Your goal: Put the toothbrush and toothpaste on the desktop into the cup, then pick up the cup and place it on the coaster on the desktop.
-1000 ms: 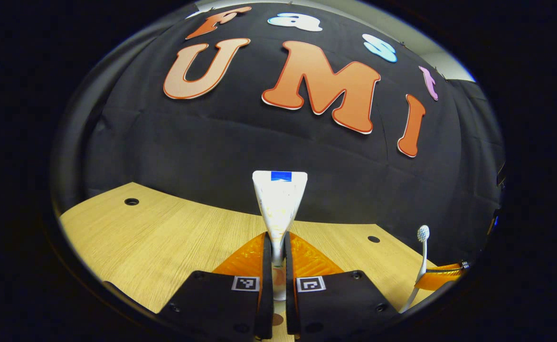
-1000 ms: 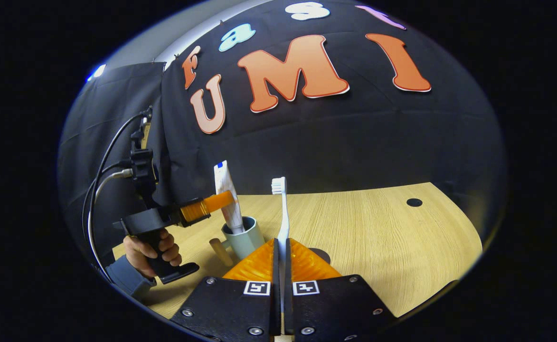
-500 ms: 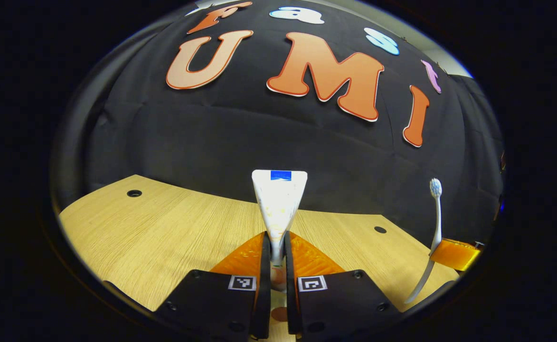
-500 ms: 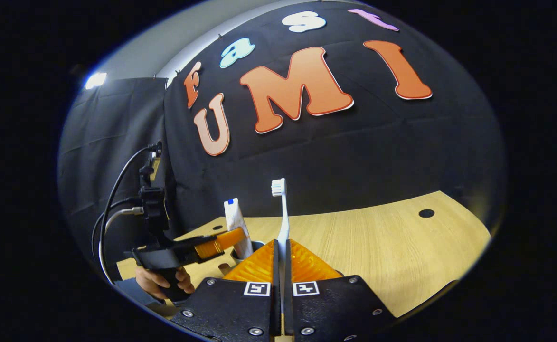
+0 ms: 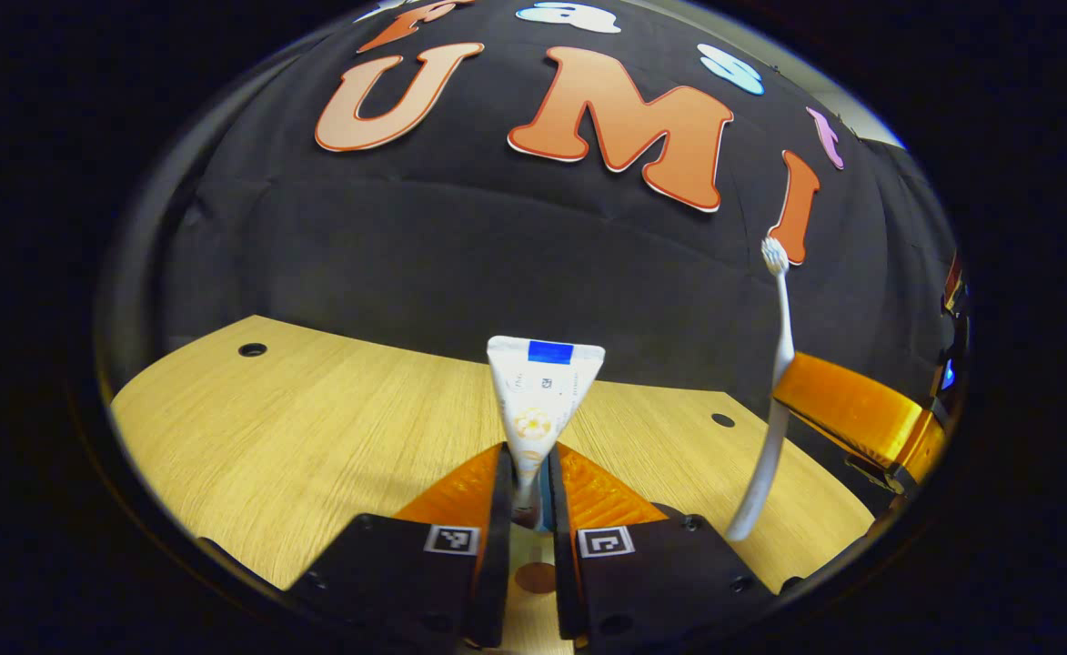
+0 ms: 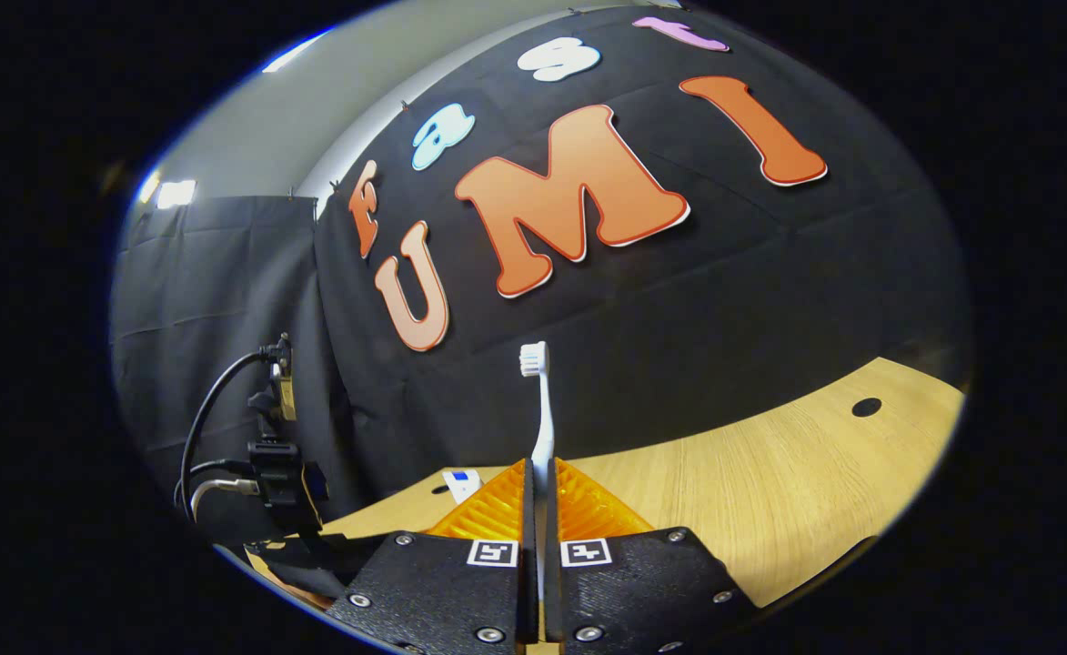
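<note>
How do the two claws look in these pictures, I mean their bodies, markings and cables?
Each claw, the left claw and the right claw, has a black body with visible screws and a small square black-and-white marker on each side. Ribbed wedge-shaped fingers taper forward from the body. In the right gripper view, black and grey cables plug into the other claw's upright black mount.

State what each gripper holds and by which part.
Left gripper: the toothpaste tube, near its lower, narrow end. Right gripper: the toothbrush, by its handle.
</note>
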Motion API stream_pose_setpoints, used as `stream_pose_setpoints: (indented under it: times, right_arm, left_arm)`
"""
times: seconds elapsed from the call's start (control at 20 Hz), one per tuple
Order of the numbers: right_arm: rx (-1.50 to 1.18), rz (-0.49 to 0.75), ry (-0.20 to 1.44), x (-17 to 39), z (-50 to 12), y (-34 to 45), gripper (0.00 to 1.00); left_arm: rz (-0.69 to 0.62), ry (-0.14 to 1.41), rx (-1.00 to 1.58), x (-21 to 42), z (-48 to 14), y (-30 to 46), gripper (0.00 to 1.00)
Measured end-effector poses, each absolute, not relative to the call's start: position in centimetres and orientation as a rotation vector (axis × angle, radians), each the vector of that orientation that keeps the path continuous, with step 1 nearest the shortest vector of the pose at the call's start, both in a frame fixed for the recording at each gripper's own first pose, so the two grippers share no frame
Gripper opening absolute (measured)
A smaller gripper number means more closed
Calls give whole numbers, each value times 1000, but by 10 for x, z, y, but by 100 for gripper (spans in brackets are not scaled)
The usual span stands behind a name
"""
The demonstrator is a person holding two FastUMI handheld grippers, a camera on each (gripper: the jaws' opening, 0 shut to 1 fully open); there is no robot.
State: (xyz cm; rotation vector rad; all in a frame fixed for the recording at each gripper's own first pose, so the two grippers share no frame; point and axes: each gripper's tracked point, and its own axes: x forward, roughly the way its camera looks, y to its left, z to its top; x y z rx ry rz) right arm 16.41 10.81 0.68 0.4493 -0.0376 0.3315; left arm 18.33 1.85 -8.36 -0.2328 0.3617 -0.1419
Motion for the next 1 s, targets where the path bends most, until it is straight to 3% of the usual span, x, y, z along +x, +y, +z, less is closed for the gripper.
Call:
stream_pose_setpoints:
  times: [0.15,0.4,0.45,0.5,0.6,0.65,0.75,1.0]
  right_arm:
    - [482,336,-63,175,10,116,3]
    - [491,346,-119,191,22,128,3]
    - [496,346,-134,194,24,130,3]
    - [502,344,-146,197,23,132,2]
    - [497,335,-162,202,21,136,3]
    - [495,331,-158,206,16,137,3]
    - [508,337,-149,208,11,144,3]
    - [501,342,-142,214,1,159,3]
  left_arm:
    - [-132,349,-220,180,-82,25,33]
    - [-125,308,-223,172,-69,40,37]
    - [-125,308,-223,170,-70,42,48]
    - [-130,308,-225,169,-69,43,49]
    - [-161,321,-230,165,-72,39,69]
    - [-168,325,-226,163,-73,39,72]
    - [-157,326,-206,159,-75,47,89]
    - [-121,304,-193,147,-70,72,90]
